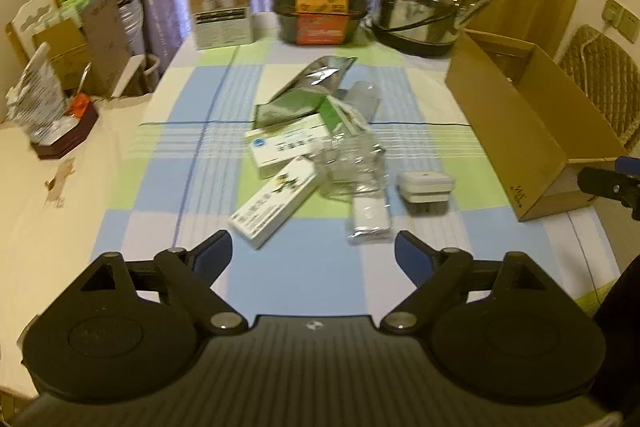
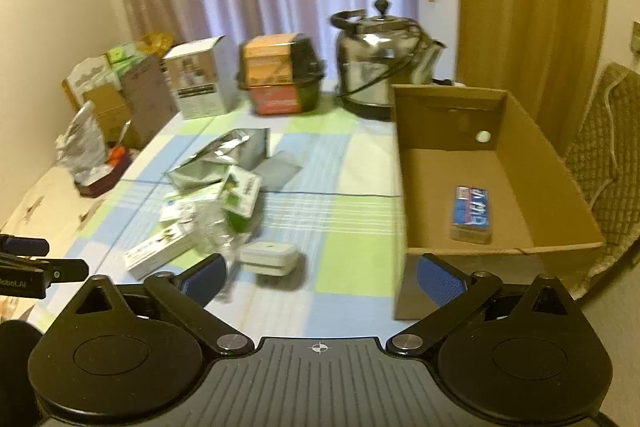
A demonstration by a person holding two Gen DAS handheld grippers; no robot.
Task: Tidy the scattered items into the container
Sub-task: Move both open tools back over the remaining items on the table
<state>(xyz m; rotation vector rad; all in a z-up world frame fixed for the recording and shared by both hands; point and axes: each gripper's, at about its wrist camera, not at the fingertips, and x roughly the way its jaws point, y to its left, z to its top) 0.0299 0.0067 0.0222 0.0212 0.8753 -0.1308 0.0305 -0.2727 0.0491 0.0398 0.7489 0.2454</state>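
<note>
Cardboard box point(image 2: 448, 183) sits just ahead-right of the right tongs point(image 2: 322, 277), one blue packet point(image 2: 471, 213) inside. Both tongs hang released and empty (left tongs point(image 1: 314, 251) too), the heap point(image 1: 320, 151) ahead of them. Crinkly plastic wrap point(image 1: 354, 163) overlapping the cartons could drag neighbours off the bench when one is lifted.

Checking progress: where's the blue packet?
In the right wrist view, the blue packet lies on the floor of the cardboard box, right of the pile.

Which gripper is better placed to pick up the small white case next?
Probably right. The right gripper is open with the small white case just ahead of its fingers and the cardboard box beside it. The left gripper faces the medicine boxes instead.
</note>
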